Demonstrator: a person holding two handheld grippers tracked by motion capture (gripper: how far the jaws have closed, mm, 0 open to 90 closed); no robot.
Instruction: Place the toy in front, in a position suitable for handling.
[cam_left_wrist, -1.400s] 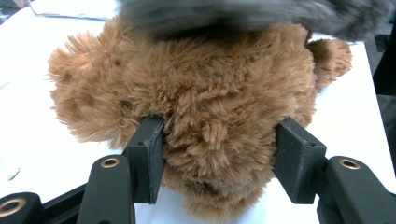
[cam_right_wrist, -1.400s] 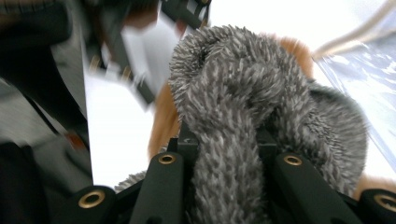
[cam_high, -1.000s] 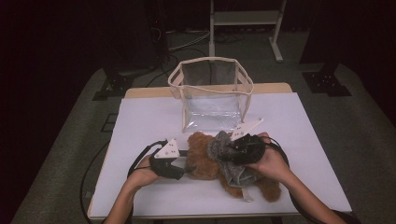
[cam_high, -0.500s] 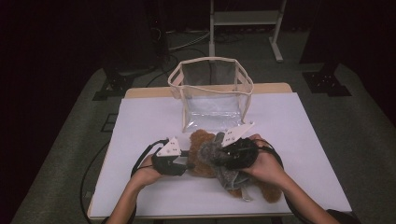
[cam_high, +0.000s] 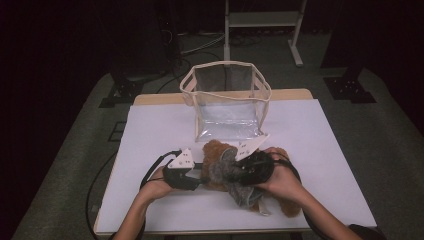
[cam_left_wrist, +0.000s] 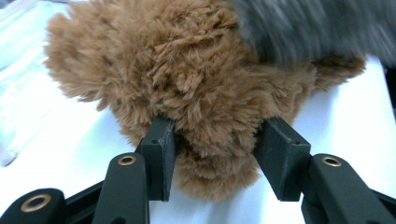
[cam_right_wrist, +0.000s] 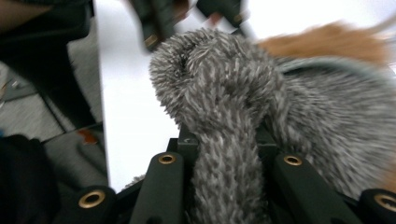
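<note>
No lettering, label, brand, number or sign can be read anywhere; the small dark marks on the grey plate (cam_high: 182, 160) are too small to make out

Brown plush bear (cam_left_wrist: 187, 79), grey scarf (cam_right_wrist: 224, 93) (white-flecked).
</note>
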